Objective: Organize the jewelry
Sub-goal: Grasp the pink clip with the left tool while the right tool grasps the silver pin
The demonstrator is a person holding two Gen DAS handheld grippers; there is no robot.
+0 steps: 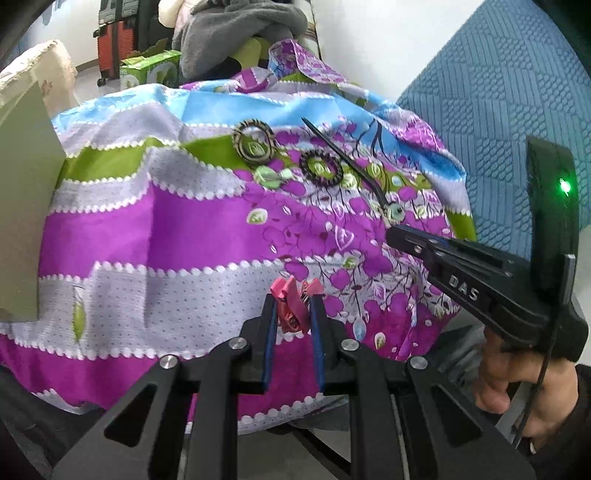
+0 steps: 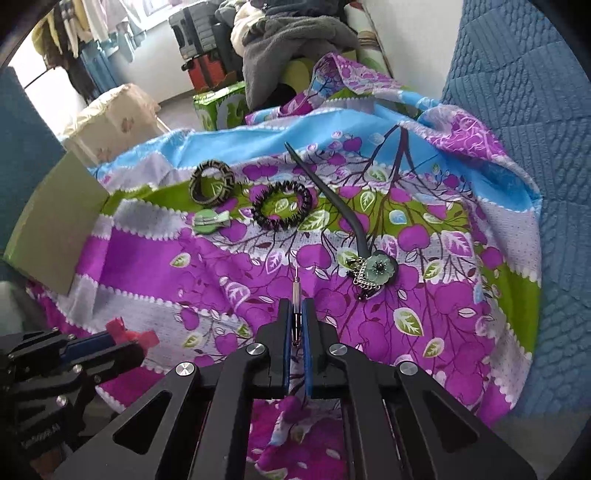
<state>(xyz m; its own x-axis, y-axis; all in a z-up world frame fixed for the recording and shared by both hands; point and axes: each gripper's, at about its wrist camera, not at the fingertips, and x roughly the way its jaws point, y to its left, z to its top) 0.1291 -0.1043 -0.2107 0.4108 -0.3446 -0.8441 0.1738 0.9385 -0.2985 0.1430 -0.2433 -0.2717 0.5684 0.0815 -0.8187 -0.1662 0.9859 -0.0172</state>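
My left gripper (image 1: 293, 306) is shut on a pink hair clip (image 1: 290, 304), held just above the patterned cloth (image 1: 166, 229); it also shows in the right wrist view (image 2: 129, 338). My right gripper (image 2: 295, 314) is shut on a thin metal pin-like tool (image 2: 295, 291) that points forward. On the cloth lie a striped bangle (image 2: 211, 181), a black beaded bracelet (image 2: 282, 208), a green round hair clip (image 2: 210, 220) and a black hair stick with a green flower charm (image 2: 378, 271). The right gripper (image 1: 399, 238) shows close to that charm (image 1: 395, 212) in the left wrist view.
A grey-green card box (image 2: 55, 229) stands at the cloth's left edge. A blue quilted cushion (image 2: 535, 110) is on the right. A green carton (image 2: 218, 105), grey clothing (image 2: 291, 40) and suitcases (image 2: 199, 33) are behind.
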